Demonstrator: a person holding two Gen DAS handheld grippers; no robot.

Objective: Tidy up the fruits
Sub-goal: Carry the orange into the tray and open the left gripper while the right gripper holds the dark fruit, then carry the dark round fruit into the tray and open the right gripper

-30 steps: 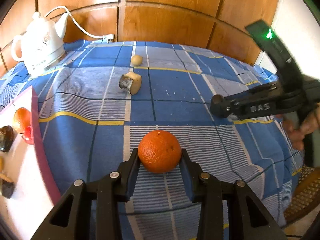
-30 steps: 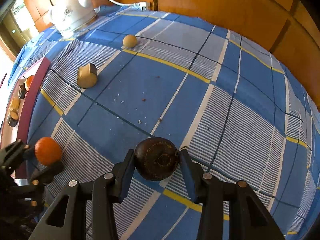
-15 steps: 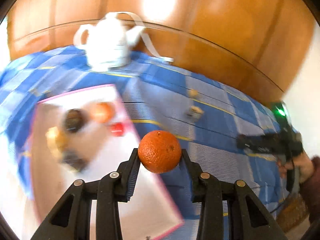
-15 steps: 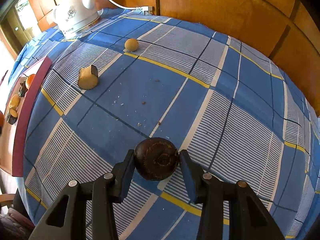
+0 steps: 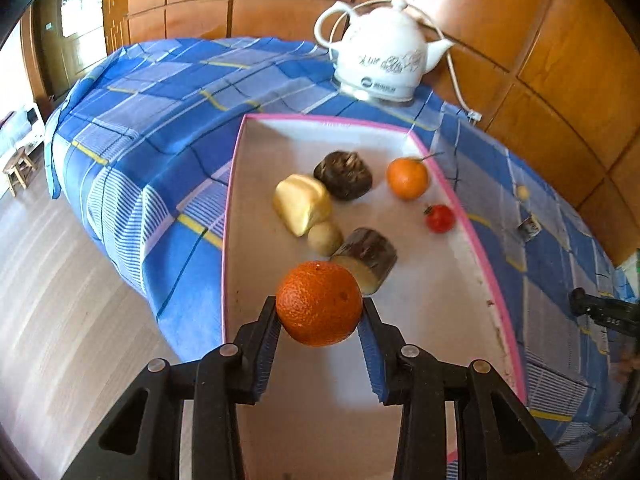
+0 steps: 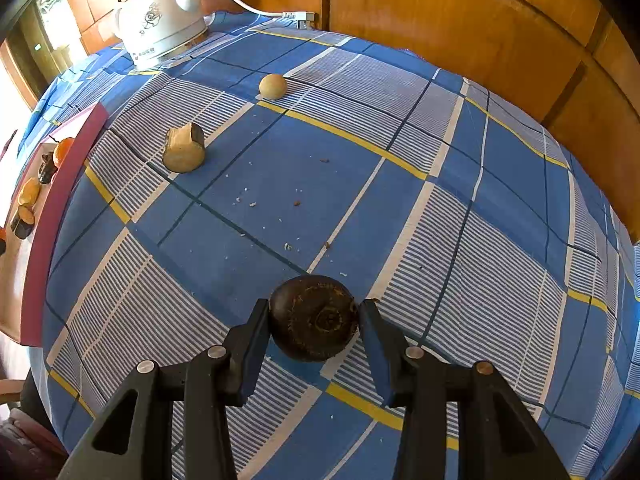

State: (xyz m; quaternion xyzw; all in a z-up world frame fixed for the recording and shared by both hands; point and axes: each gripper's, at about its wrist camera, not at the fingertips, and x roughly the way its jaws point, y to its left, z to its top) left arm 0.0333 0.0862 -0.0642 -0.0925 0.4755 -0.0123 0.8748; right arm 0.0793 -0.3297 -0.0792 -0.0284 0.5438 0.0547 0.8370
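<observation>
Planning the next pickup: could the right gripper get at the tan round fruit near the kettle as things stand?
Probably not yet. The cloth up to the round fruit is bare, but the right gripper is shut on a dark fruit and must drop it first.

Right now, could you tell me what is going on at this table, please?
A person is sorting fruit with two handheld grippers. The left gripper holds an orange above the pink-rimmed tray, where several pieces already lie. The right gripper grips a dark round fruit over the checked tablecloth, where a small tan ball and a cut piece remain.
</observation>
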